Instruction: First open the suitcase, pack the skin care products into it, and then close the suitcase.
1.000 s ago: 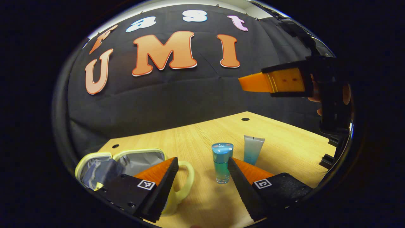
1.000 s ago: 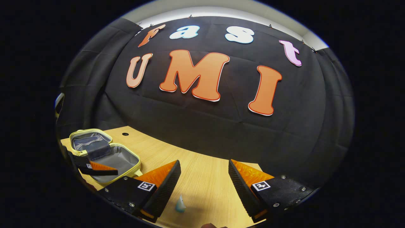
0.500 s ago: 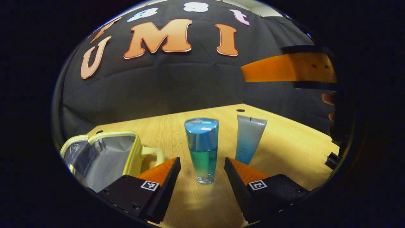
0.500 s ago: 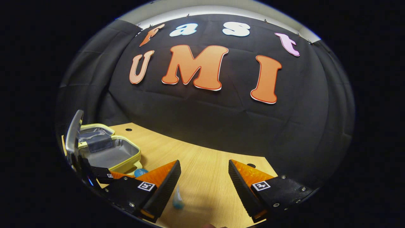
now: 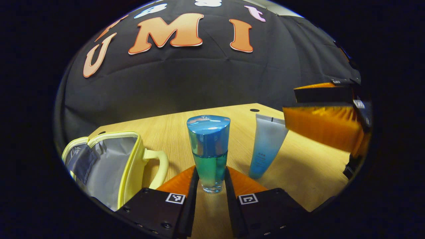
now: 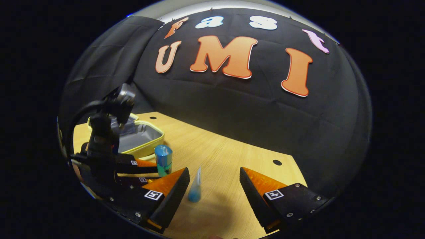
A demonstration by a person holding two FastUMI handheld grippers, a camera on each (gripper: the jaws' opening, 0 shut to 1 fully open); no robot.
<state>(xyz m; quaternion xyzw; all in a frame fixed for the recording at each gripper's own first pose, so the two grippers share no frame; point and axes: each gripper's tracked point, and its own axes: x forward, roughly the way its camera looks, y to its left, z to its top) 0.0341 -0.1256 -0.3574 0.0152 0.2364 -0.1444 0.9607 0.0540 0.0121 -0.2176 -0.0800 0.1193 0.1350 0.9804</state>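
**Left gripper clamps the bottle for packing**

The left gripper (image 5: pixel 210 186) closes both fingers on the lower body of the upright blue bottle (image 5: pixel 208 149), low enough to lift it steadily. The open suitcase (image 5: pixel 109 166) waits at 9 o'clock. The right gripper (image 6: pixel 214 196), fingers spread and empty, nears the standing tube (image 6: pixel 195 189).

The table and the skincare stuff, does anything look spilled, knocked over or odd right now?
Nothing stands out. The blue bottle and tube both stand upright on the table, and the suitcase lies open beside them.
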